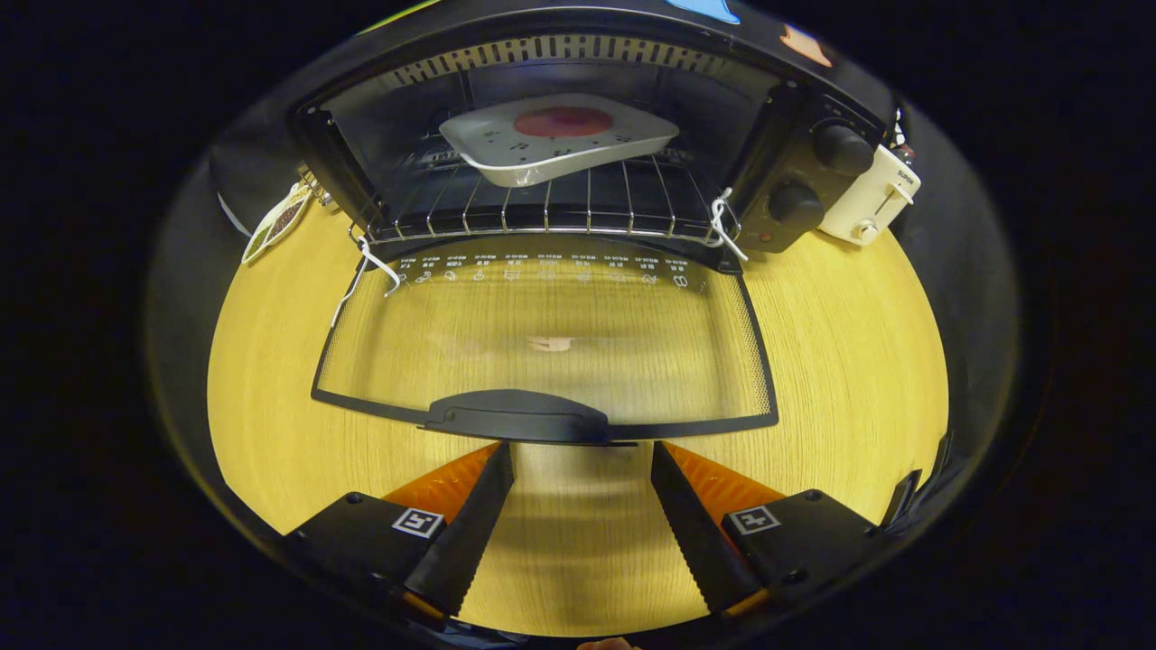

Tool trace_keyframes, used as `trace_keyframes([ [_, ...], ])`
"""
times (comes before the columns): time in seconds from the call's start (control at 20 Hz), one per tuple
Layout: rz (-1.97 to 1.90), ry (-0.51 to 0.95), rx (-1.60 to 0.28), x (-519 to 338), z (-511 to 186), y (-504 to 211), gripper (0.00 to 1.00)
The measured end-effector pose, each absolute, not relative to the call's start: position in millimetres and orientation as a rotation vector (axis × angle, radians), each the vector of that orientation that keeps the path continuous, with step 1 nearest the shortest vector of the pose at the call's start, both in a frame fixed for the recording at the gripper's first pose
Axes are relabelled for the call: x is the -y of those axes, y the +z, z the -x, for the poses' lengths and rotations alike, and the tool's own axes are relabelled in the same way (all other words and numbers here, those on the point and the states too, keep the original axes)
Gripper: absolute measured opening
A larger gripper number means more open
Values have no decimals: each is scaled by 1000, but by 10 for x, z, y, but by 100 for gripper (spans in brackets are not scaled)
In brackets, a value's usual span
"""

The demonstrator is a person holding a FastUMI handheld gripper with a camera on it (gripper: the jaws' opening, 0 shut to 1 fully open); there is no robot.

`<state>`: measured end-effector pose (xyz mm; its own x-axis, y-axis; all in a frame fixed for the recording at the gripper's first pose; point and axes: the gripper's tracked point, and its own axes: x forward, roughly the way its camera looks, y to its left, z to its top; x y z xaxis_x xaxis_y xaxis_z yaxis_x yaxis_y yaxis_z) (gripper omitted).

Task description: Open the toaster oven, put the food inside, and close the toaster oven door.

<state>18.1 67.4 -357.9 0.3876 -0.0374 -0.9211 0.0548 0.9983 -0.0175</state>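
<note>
Food: a red item on a white plate, set on the rack inside the toaster oven
Door: folded flat — to be lifted by its handle; lifting from beneath seems best
Gripper: jaws apart, holding nothing, tips just short of the handle

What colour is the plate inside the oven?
White, with a red round of food on it. The plate shows best in the gripper view.

The gripper is held level and low, its jaws spread wide apart with nothing gripped between the two fingers.
</note>
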Motion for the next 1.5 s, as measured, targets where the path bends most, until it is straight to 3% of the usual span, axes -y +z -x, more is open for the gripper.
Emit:
trace_keyframes([
  [0.9,24,56,-1033,-706,-202,-3106,98],
  [1.5,-18,71,-591,-417,-248,-1659,98],
])
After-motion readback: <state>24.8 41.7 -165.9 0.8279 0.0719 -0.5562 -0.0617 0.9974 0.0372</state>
